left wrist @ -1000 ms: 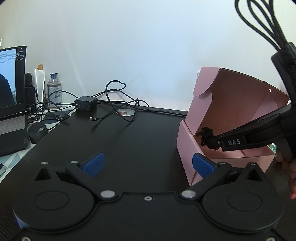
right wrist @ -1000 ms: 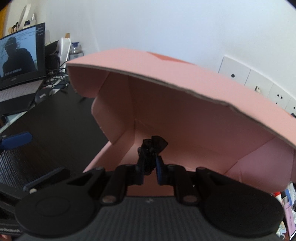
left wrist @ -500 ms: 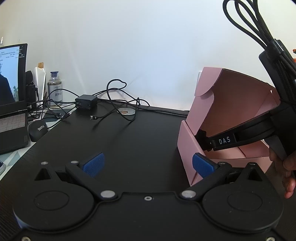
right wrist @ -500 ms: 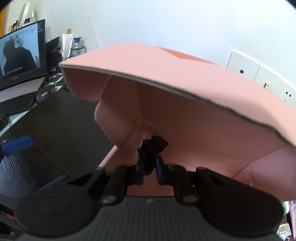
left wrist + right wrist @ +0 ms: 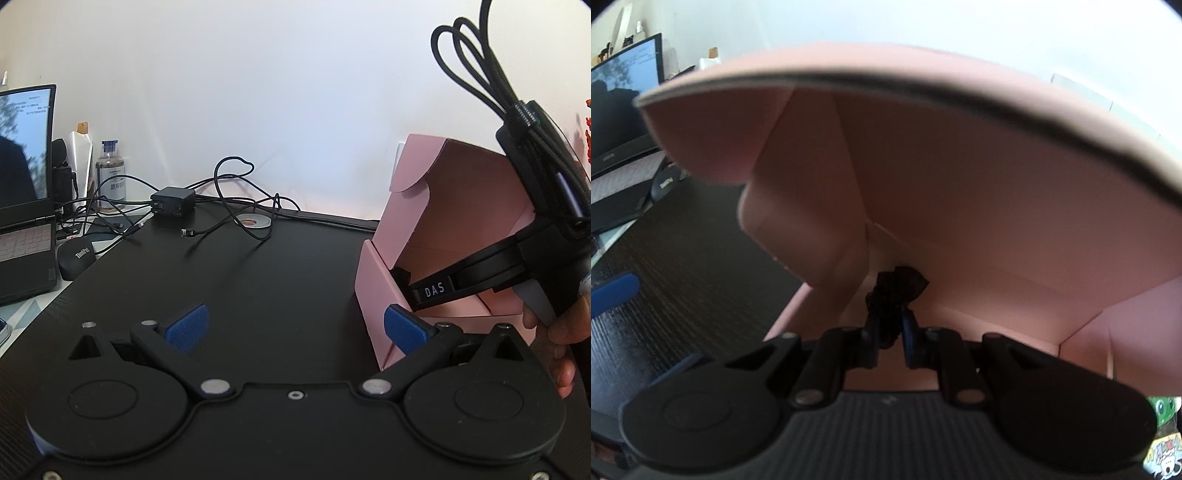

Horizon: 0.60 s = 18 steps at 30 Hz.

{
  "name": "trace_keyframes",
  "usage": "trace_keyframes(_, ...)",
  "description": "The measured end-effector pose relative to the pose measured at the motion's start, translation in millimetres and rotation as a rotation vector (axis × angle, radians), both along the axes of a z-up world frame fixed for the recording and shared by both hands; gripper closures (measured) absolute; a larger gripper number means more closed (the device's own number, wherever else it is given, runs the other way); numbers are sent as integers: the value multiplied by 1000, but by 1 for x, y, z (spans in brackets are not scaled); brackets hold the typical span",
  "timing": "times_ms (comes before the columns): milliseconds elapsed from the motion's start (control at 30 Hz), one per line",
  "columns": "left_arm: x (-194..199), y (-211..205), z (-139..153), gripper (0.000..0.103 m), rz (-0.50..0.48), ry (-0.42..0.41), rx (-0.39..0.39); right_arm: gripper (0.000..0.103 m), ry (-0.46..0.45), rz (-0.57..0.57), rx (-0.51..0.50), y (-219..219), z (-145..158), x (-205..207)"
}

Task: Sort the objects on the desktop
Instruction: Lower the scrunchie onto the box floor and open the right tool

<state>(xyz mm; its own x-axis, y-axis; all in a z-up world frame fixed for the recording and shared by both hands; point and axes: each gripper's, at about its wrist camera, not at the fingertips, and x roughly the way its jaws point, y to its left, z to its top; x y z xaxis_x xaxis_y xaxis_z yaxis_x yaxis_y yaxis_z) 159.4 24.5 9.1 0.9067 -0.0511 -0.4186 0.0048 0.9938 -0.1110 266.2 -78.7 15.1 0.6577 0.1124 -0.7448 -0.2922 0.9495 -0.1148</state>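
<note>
A pink cardboard box (image 5: 458, 221) stands open on the black desk at the right, its lid raised. My right gripper (image 5: 891, 328) reaches deep inside the box (image 5: 960, 206) and is shut on a small black clip (image 5: 899, 284), held low near the box's back corner. In the left wrist view the right gripper's arm (image 5: 465, 284) enters the box and its tips are hidden behind the box's front wall. My left gripper (image 5: 295, 326) is open and empty, low over the desk, its right blue pad (image 5: 402, 326) close to the box's front corner.
A black charger (image 5: 173, 203) with tangled cables, a tape roll (image 5: 253, 221), a black mouse (image 5: 75, 256), a laptop (image 5: 22, 192) and a small bottle (image 5: 110, 177) sit at the back left. A wall stands behind the desk (image 5: 258, 288).
My right gripper has pushed further into the pink box with the black clip, so its tips are now hidden in the left wrist view. The left gripper has stayed put.
</note>
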Motion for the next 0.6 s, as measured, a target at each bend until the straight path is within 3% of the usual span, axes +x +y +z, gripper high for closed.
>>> trace_keyframes(600,0,1,0,0,2,2,-4,89,51,-8,-25,-6,-3,-4)
